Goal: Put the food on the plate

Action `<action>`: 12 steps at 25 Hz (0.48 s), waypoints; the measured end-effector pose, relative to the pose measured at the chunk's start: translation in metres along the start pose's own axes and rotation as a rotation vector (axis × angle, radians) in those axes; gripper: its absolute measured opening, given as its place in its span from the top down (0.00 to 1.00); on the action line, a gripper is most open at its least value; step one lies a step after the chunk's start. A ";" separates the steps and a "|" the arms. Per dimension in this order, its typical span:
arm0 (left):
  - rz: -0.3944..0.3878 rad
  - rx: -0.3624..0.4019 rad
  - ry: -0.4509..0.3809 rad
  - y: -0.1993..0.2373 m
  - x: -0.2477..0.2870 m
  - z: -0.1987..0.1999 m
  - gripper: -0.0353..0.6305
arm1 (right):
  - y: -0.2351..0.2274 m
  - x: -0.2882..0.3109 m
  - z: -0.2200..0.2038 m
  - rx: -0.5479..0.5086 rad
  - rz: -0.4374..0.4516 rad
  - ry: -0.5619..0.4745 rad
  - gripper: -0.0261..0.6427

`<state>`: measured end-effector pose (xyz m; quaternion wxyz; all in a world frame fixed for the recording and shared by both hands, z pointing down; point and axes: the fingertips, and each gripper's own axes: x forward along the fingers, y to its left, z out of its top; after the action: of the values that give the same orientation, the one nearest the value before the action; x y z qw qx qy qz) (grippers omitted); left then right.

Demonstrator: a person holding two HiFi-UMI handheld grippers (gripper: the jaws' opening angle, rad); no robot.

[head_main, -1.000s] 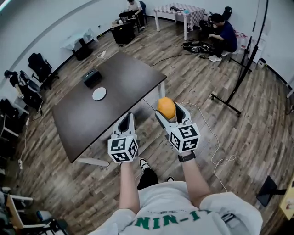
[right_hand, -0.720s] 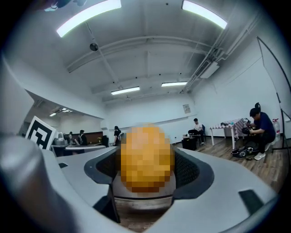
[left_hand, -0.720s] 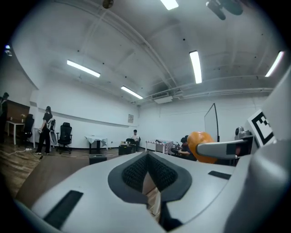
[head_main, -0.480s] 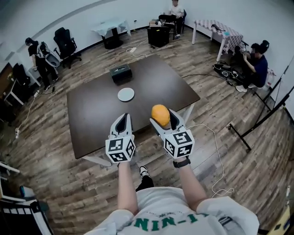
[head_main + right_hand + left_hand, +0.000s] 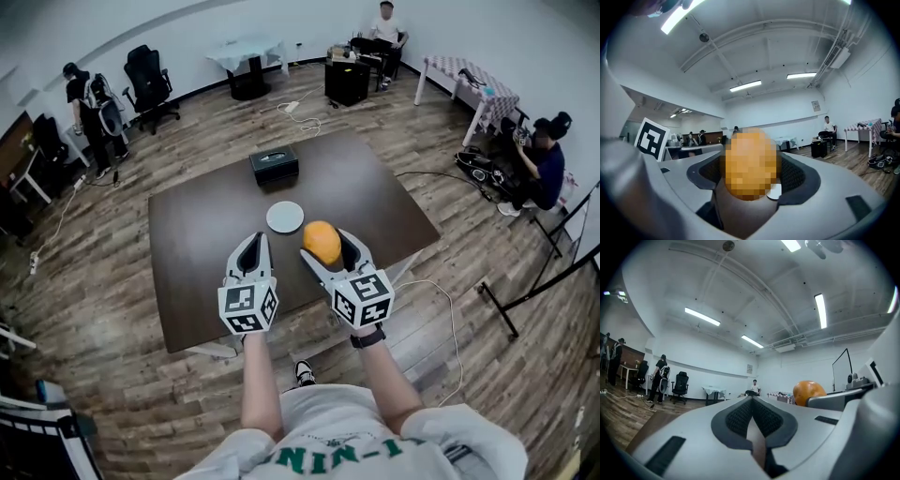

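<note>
You've closed in: the plate (image 5: pixel 285 217) now sits just beyond your right gripper (image 5: pixel 329 249), which grasps the orange food (image 5: pixel 322 241); your left gripper (image 5: pixel 250 247) is clenched, empty.

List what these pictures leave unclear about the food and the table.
1. Orange food: right gripper view, a mosaic patch blurs it; its kind stays unclear.
2. Plate: right gripper view, mostly hidden behind the food.
3. Black box: head view, too small to identify.
</note>
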<state>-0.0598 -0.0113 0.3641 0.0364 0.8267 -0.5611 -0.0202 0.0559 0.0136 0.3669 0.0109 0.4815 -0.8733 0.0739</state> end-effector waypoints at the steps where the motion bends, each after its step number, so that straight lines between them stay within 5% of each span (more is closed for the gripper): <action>1: -0.003 0.001 0.000 0.008 0.008 0.001 0.93 | -0.001 0.012 0.001 -0.002 -0.001 0.000 0.43; 12: -0.008 -0.008 0.017 0.075 0.052 -0.017 0.93 | -0.005 0.102 -0.010 -0.006 -0.008 0.022 0.43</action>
<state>-0.1088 -0.0864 0.3872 0.0444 0.8289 -0.5573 -0.0154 0.0054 -0.0735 0.3863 0.0225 0.4841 -0.8714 0.0765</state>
